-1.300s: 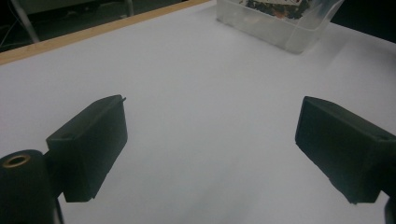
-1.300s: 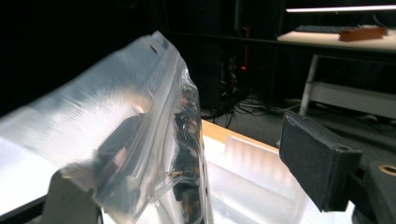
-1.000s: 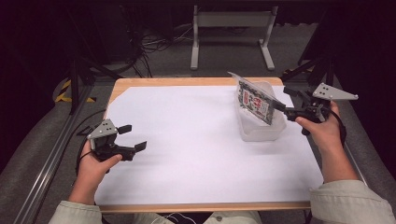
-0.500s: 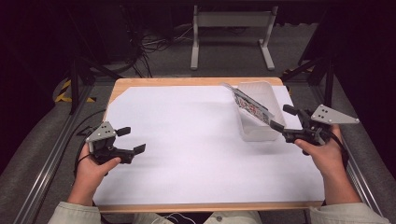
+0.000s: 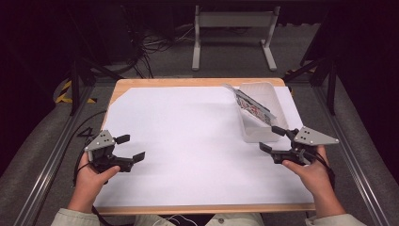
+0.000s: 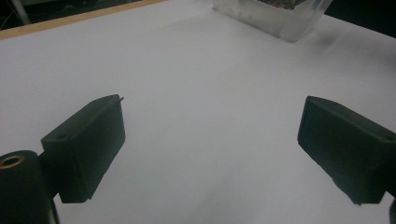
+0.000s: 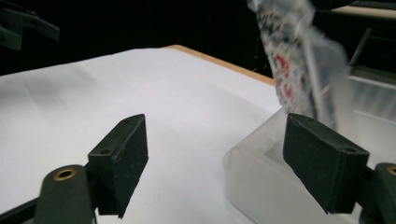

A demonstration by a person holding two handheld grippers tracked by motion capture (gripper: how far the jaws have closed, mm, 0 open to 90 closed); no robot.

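A clear plastic tub [image 5: 258, 132] stands at the right rear of the white table cover [image 5: 188, 141]. A flat printed packet [image 5: 251, 106] with red and white markings leans inside it, tilted and sticking out above the rim. The tub [image 7: 275, 172] and packet [image 7: 289, 65] are close ahead in the right gripper view. My right gripper [image 5: 272, 140] is open just in front of the tub's near end, holding nothing. At the left front my left gripper [image 5: 131, 148] is open over bare cover. The tub [image 6: 275, 16] lies far off in the left gripper view.
The wooden table edge [image 5: 197, 82] borders the white cover at the back. Behind the table stand a white metal frame [image 5: 233, 33] and loose cables [image 5: 155, 42] on the grey floor. Metal rails [image 5: 47, 160] run along both sides.
My right gripper has let go of the packet and drawn back toward the table's front; the packet now leans in the tub. The left gripper has barely shifted.
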